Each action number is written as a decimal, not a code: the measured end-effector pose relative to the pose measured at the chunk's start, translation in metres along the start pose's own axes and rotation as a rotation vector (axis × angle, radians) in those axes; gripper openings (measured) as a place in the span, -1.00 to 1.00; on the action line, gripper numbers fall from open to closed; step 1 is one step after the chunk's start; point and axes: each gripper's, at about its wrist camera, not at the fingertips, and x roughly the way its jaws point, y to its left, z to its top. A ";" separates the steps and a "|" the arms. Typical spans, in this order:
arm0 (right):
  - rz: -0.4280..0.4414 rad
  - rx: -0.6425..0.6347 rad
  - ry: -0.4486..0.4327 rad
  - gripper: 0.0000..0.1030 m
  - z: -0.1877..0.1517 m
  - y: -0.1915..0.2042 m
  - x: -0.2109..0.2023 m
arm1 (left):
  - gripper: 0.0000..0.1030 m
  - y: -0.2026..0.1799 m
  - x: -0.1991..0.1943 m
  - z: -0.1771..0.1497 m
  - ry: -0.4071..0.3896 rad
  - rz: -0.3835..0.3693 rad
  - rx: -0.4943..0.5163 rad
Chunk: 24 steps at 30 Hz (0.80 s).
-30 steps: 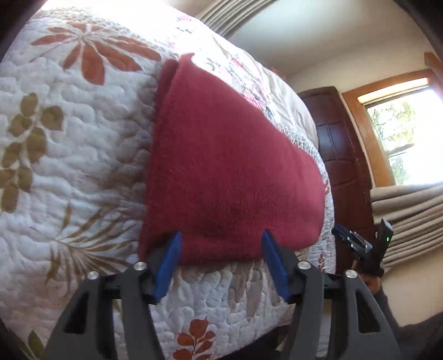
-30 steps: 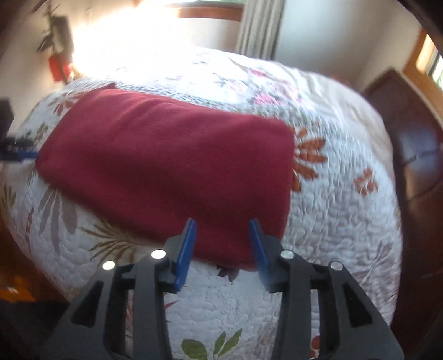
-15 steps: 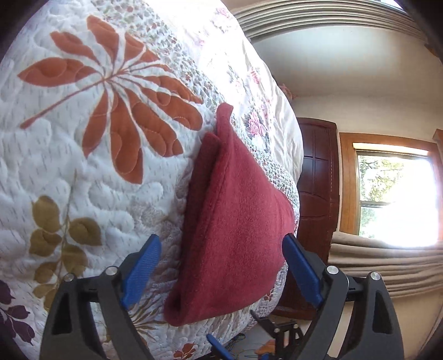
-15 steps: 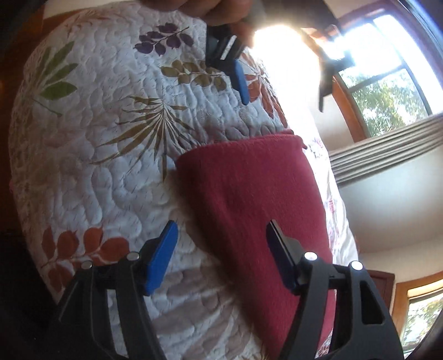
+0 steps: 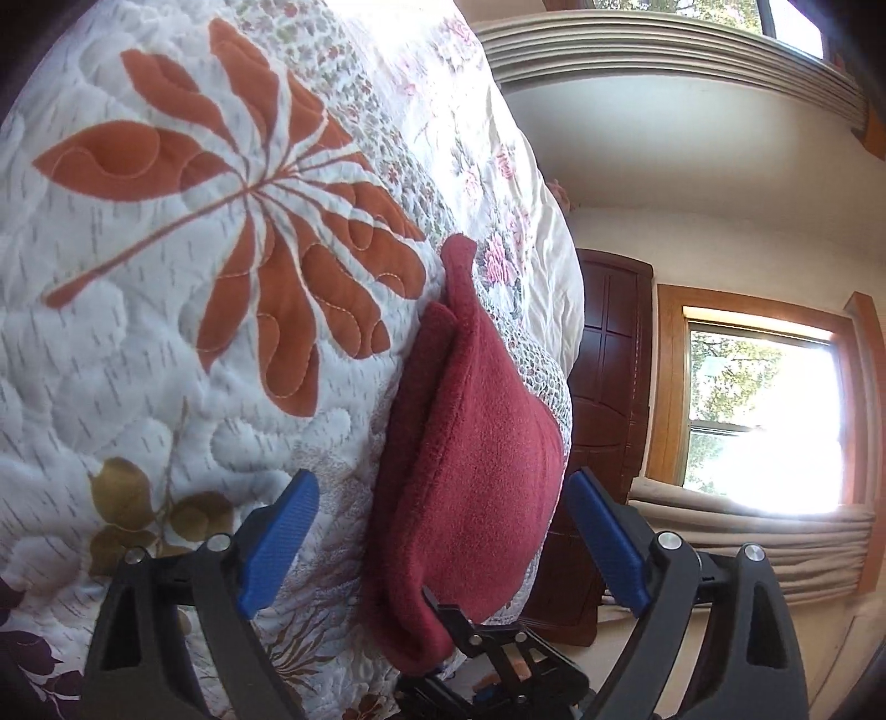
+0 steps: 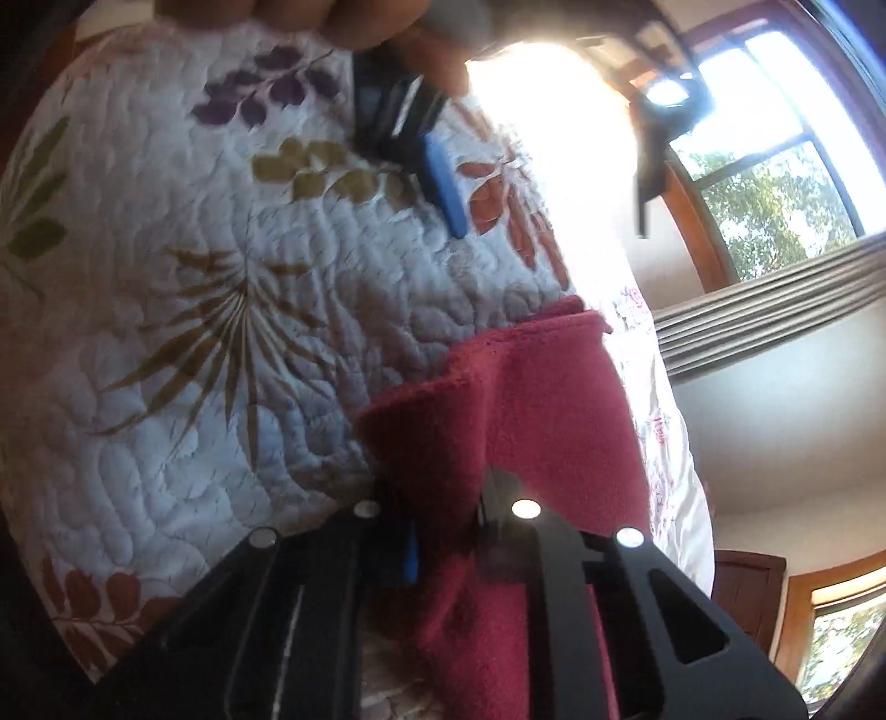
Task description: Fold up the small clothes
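A dark red fleece cloth (image 5: 470,471) lies folded in layers on the floral quilt (image 5: 166,332). My left gripper (image 5: 443,543) is open, its blue pads (image 5: 277,540) spread to either side of the cloth's near end without touching it. My right gripper (image 6: 448,543) is shut on a corner of the red cloth (image 6: 542,421), which bunches up between the jaws. The left wrist view also shows the right gripper (image 5: 487,653), low down at the cloth's bottom edge. In the right wrist view the left gripper (image 6: 437,171) hangs above the quilt (image 6: 194,360), held by a hand (image 6: 354,16).
The quilt covers a bed whose edge drops off near the cloth. A dark wooden door (image 5: 609,415), a bright window (image 5: 764,415) and beige curtains (image 5: 747,548) lie beyond the bed. Glare washes out the far quilt in the right wrist view.
My right gripper has moved in and shut on the cloth's corner, having been open half a second ago. My left gripper came slightly closer to the cloth's end and stays open.
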 end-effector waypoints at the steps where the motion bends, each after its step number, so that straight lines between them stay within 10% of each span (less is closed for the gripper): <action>1: -0.002 0.021 -0.019 -0.78 0.000 -0.007 -0.010 | 0.78 0.000 0.002 0.000 0.008 -0.017 -0.009; 6: -0.004 0.114 -0.057 -0.79 0.002 -0.039 -0.030 | 0.82 -0.012 0.030 0.003 0.098 -0.085 -0.031; 16: 0.014 0.201 -0.073 -0.78 -0.002 -0.053 -0.040 | 0.79 -0.029 0.097 0.038 0.278 0.028 -0.041; 18: 0.013 0.220 -0.081 -0.78 0.000 -0.059 -0.043 | 0.05 -0.033 0.101 0.042 0.296 0.057 -0.031; 21: 0.022 0.253 -0.089 -0.78 0.000 -0.067 -0.047 | -0.46 -0.036 0.104 0.049 0.295 0.081 -0.034; 24: 0.037 0.274 -0.088 -0.78 0.002 -0.072 -0.046 | -0.55 -0.036 0.102 0.050 0.288 0.083 -0.039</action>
